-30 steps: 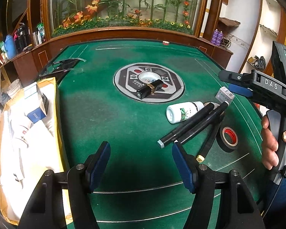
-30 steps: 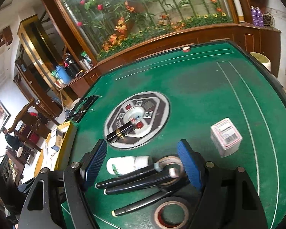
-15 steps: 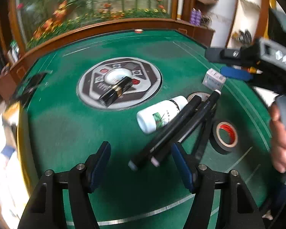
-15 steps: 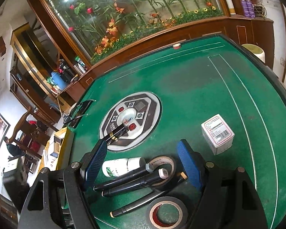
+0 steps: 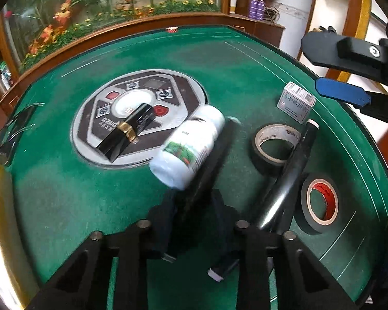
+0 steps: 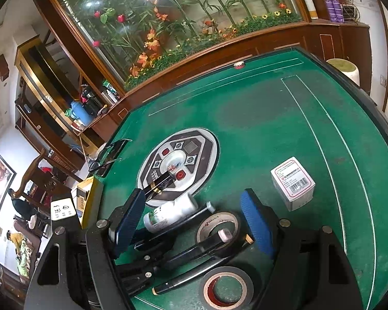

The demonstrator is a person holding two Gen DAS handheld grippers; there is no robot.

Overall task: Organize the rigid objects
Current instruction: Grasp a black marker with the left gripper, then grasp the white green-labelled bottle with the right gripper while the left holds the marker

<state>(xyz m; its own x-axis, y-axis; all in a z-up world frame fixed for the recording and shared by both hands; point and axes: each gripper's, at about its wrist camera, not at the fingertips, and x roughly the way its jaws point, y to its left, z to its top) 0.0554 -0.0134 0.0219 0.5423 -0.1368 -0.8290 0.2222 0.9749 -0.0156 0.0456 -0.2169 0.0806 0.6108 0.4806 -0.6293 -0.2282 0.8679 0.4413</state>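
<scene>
My left gripper (image 5: pixel 194 217) is shut on a black marker (image 5: pixel 209 162) that lies beside a white bottle (image 5: pixel 188 147) on the green table. A second black marker (image 5: pixel 289 173) leans on a black tape roll (image 5: pixel 274 144). A red-core tape roll (image 5: pixel 320 204) lies at the right. My right gripper (image 6: pixel 194 222) is open above the pile, holding nothing; the bottle (image 6: pixel 168 211), the tape roll (image 6: pixel 219 227) and markers lie between its fingers. The left gripper shows at lower left in the right wrist view (image 6: pixel 142 255).
A black and gold case (image 5: pixel 126 131) lies on the table's centre panel (image 5: pixel 95 139). A small white box (image 5: pixel 296 102) sits at the right, also in the right wrist view (image 6: pixel 293 183). A yellow box (image 6: pixel 90 199) stands at the table's left edge.
My left gripper moved forward and right to the pile and closed on one black marker. My right gripper stayed open and shifted only slightly.
</scene>
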